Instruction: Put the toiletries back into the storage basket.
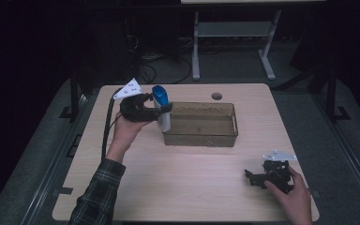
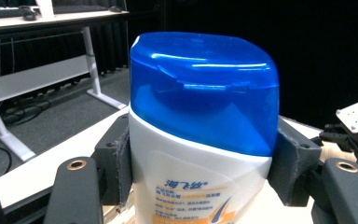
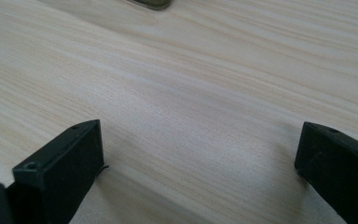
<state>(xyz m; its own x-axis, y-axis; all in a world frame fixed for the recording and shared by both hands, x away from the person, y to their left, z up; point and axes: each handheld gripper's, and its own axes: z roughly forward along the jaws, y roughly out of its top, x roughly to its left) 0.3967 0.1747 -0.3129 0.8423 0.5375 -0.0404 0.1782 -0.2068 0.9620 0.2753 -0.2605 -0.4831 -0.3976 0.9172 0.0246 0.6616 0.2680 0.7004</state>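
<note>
A white shampoo bottle (image 1: 162, 108) with a blue flip cap is held upright above the table's left part, right at the left end of a clear brown plastic bin (image 1: 201, 124). My left gripper (image 1: 161, 110) is shut on the bottle's body, its pads (image 2: 117, 165) pressing both sides of the bottle (image 2: 200, 140) just under the cap. At the table's front right my right gripper (image 1: 255, 177) rests low on the wood in a hand, jaws wide apart; in the right gripper view the gripper (image 3: 198, 168) has only bare tabletop between its fingers.
The bin looks empty and lies across the table's middle. A round cable hole (image 1: 216, 96) sits behind it. The light wood table (image 1: 192, 187) has bare room in front. Beyond the far edge stands a white-legged desk frame (image 1: 234, 37) on a dark floor.
</note>
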